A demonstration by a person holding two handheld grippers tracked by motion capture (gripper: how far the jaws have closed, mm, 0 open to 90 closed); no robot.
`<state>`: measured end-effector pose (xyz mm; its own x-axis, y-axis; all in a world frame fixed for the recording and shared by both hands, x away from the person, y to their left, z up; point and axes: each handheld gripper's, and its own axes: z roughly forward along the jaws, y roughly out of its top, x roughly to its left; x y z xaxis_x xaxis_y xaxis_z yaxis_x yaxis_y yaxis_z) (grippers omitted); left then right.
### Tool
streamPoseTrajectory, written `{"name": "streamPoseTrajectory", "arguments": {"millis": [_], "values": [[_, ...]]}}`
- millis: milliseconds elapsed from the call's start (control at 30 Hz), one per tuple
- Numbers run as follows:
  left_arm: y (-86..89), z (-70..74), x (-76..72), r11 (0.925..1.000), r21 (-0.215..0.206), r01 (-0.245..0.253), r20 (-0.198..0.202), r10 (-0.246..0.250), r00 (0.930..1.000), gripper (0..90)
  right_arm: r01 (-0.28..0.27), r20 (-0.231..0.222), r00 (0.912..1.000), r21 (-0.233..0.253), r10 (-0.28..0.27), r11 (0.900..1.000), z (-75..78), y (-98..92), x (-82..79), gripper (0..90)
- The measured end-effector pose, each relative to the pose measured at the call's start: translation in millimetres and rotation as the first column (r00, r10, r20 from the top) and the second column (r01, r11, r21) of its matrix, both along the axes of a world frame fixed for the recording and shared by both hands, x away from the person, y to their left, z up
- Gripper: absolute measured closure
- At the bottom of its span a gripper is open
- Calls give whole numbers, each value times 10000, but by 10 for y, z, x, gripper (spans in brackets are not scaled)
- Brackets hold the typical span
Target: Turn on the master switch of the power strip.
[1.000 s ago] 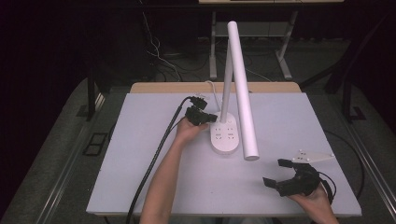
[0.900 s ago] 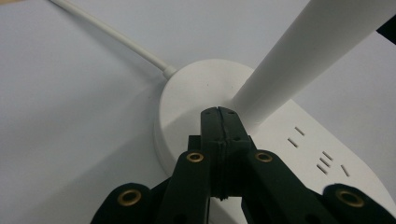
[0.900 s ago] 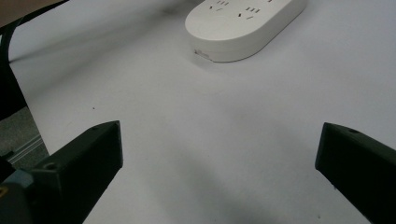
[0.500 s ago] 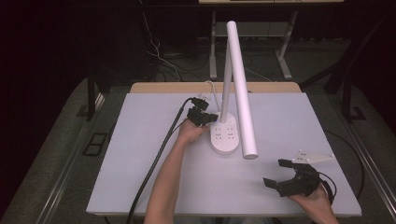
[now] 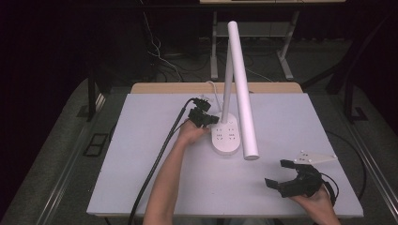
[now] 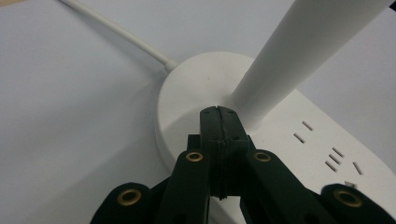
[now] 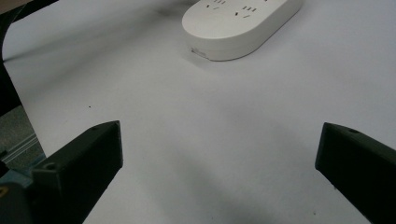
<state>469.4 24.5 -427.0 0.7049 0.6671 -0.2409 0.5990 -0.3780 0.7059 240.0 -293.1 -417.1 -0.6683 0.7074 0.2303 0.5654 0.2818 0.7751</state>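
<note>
Pressing the lamp's base
My closed left claw [image 6: 218, 122] touched the desk lamp [image 5: 224, 136]; right claw [image 5: 287, 174] waited open; outcome unclear.

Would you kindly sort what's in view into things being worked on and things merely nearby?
Being worked on:
- white desk lamp with socket base
- left tongs, shut, tips at the base beside the lamp's stem

Merely nearby:
- right tongs, open over bare table
- white power cord
- pale grey tabletop
</note>
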Motion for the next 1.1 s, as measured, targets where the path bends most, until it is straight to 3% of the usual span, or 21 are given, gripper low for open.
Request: {"name": "streamPoseTrajectory", "arguments": {"millis": [100, 233, 333, 367, 400, 467, 533, 600, 767, 1100], "values": [[40, -1, 18, 9997, 107, 216, -42, -216, 9998, 900, -10, 15, 10000, 9, 10, 10000, 1, -4, 1, 2], [61, -7, 18, 9994, -346, -7, -256, -2, 9997, 900, -31, 24, 10000, 0, 31, 10000, -5, -9, 7, 2], [69, -27, 31, 9946, -852, -599, -461, 562, 9974, 900, 8, 23, 10000, 8, -8, 10000, -6, -16, 8, 2], [73, -28, 35, 9940, -840, -706, -466, 669, 9967, 900, 32, -25, 10000, 24, -32, 10000, -4, -18, 8, 2], [88, -25, 44, 9957, -735, -567, -387, 539, 9978, 900, 42, -46, 10000, 24, -42, 10000, -5, -21, 8, 2], [73, -11, 40, 9928, -916, -776, -268, 755, 9968, 900, 46, -52, 10000, 32, -46, 10000, -7, -26, 12, 2], [113, -13, 57, 9971, -575, -505, -173, 496, 9986, 900, 55, -37, 10000, 45, -55, 10000, -12, -31, 16, 2], [127, -15, 60, 9923, -1002, -726, -250, 704, 9972, 900, 69, 16, 10000, 34, -69, 10000, -14, -38, 22, 2], [204, 100, 59, 9863, -1573, -494, 19, 504, 9987, 899, 87, -77, 9999, 48, -87, 10000, -17, -46, 22, 2], [417, 327, 25, 9886, -1459, -368, 442, 437, 9981, 881, 127, -10, 9999, 10, -127, 9999, -22, -43, 28, 2]]}}
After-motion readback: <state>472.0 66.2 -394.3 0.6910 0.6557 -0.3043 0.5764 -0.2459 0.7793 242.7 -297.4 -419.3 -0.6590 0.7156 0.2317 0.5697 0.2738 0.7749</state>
